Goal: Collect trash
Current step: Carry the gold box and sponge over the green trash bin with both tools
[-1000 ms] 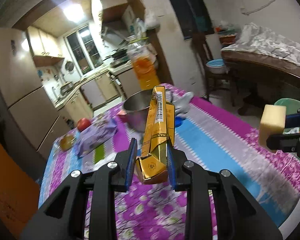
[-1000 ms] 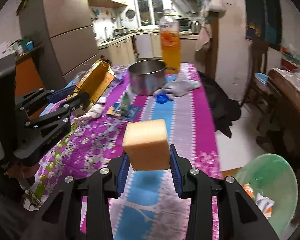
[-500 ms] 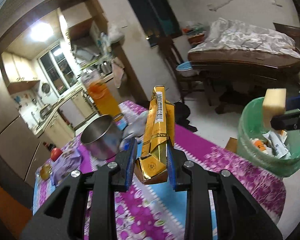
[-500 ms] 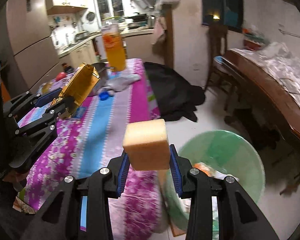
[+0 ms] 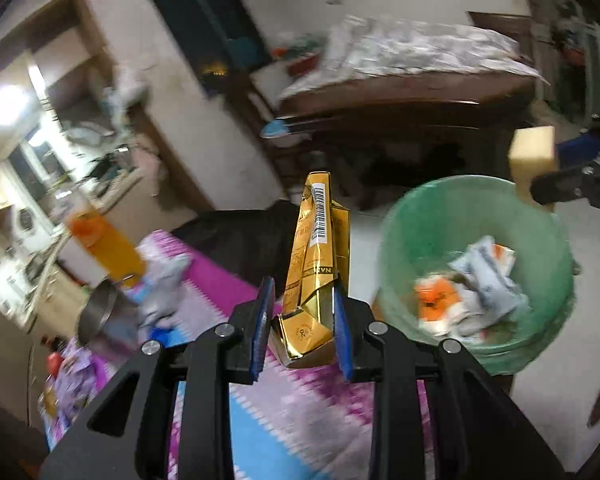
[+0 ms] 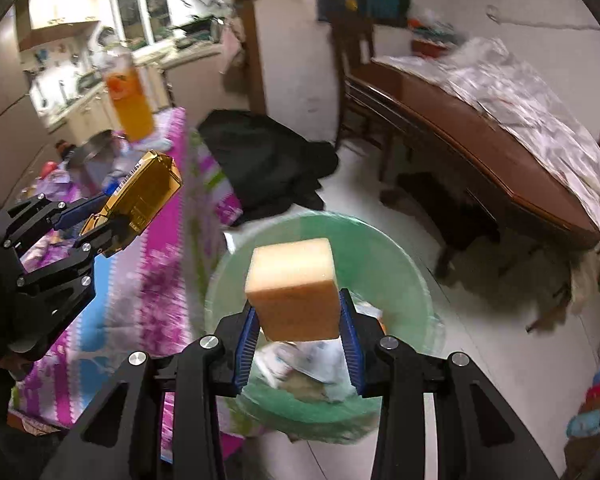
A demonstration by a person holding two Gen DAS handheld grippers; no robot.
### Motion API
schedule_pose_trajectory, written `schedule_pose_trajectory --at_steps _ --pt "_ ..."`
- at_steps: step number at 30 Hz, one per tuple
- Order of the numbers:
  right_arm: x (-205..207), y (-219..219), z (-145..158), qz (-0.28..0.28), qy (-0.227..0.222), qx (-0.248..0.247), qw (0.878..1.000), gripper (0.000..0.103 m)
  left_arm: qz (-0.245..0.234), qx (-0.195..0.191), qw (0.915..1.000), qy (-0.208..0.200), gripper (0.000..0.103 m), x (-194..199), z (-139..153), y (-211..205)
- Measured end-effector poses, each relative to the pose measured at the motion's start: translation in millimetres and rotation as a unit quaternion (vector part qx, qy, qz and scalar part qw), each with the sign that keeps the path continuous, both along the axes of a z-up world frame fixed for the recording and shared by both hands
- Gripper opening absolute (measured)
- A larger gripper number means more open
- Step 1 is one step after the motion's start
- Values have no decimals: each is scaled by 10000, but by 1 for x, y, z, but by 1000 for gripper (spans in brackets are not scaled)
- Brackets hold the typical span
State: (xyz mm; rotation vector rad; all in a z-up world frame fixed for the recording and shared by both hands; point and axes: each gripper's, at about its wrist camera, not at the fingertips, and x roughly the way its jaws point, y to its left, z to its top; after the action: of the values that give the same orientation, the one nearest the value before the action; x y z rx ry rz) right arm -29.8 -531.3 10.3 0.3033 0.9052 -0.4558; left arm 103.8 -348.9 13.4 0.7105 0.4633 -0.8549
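Drop-off step: right gripper [image 6: 299, 330] clamps a yellow sponge block [image 6: 294, 288] right over the green plastic trash bin [image 6: 396, 256]; left gripper [image 5: 303, 330] grips a crushed gold carton [image 5: 316, 264] above the bench. Next, probably release.

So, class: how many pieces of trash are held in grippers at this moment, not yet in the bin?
2. A gold carton sits clamped in the left gripper above the tablecloth; a yellow sponge block is in the right gripper over the green bin.
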Motion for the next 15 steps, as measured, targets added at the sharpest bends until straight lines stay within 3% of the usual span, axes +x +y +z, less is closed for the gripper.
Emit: schedule_pose_trajectory --at_steps 8,15 --pt "-16 -40 -20 -326 525 344 9975 39 -1108 435 9898 781 26 -12 -17 -56" --pt "-10 -55 -31 -417 797 540 9945 39 -1518 830 9820 756 26 -30 -41 -89"
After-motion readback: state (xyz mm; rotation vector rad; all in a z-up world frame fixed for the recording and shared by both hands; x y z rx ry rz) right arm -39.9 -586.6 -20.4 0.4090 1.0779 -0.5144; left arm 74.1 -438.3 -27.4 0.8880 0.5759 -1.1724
